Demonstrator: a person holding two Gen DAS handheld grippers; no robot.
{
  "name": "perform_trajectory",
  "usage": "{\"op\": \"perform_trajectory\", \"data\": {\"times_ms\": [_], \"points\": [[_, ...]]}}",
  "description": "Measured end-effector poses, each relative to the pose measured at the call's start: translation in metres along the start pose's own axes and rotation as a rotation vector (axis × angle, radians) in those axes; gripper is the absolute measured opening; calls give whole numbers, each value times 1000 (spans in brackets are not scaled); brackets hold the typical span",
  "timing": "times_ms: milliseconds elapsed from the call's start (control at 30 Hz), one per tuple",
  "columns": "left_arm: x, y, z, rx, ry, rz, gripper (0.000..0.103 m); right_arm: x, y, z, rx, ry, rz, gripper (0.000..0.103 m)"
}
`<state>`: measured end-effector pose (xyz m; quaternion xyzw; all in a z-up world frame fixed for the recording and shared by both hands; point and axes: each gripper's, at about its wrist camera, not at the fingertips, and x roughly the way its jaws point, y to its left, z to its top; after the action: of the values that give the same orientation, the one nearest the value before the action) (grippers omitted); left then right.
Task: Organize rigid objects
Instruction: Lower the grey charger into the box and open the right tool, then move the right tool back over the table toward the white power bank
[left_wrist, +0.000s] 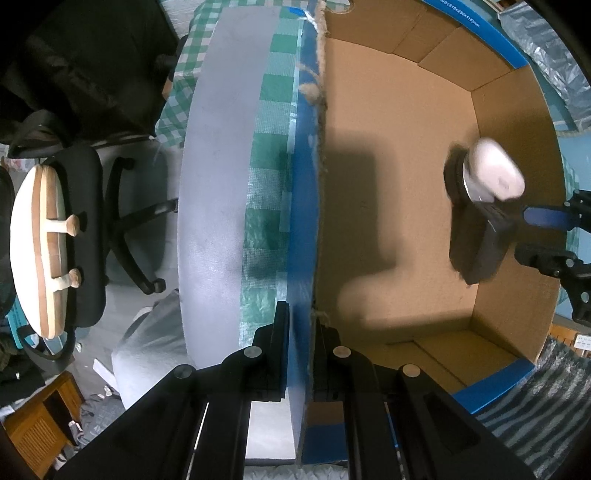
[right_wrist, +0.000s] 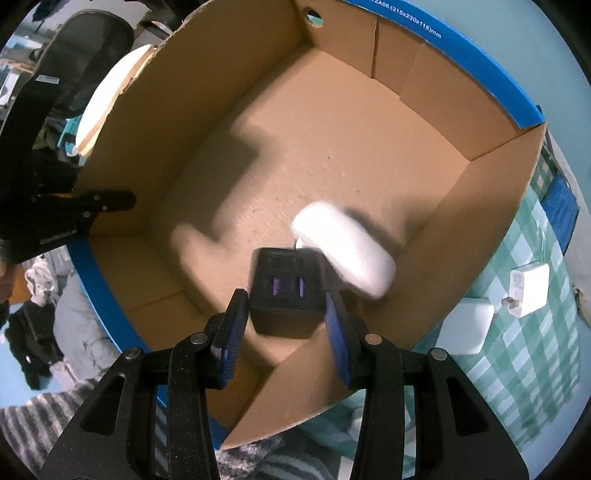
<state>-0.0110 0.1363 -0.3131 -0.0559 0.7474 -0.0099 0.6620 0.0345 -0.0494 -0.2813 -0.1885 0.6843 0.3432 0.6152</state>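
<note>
An open cardboard box (right_wrist: 369, 122) with blue outer sides stands on the checked tablecloth. My left gripper (left_wrist: 301, 332) is shut on the box's near wall (left_wrist: 317, 184). My right gripper (right_wrist: 286, 314) is open over the box's inside; a black charger block with two purple ports (right_wrist: 286, 291) lies between and just beyond its fingers, blurred, with a white oval case (right_wrist: 345, 251) against it. In the left wrist view the black block (left_wrist: 480, 243) and the white case (left_wrist: 496, 170) sit by the box's right wall, with the right gripper (left_wrist: 546, 218) beside them.
Two white power adapters (right_wrist: 528, 290) lie on the green checked cloth (right_wrist: 517, 369) right of the box. An office chair (left_wrist: 122, 221) with a cushion stands off the table's edge at left. A striped cloth (left_wrist: 535, 424) lies by the box's near corner.
</note>
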Motion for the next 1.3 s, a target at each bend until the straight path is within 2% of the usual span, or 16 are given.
{"op": "perform_trajectory", "data": {"times_ms": [67,167,433,933,1300], "points": [[0,0,-1,2,-1,0,8,-2,-2,-1,10,-7,-1,44],[1,0,-1,5,-3,1,8,-6,-6,-3,24,-24,0,53],[1,0,-1,17,-3,6,8,-27,-9,-6,56,-80,-3,64],[-2,-1,1,30,0,15,8,-74,-35,-23,136,-160,-1,65],[-3,-4,2,36,-1,21,8,-100,-107,-75,312,-165,-39,67]]}}
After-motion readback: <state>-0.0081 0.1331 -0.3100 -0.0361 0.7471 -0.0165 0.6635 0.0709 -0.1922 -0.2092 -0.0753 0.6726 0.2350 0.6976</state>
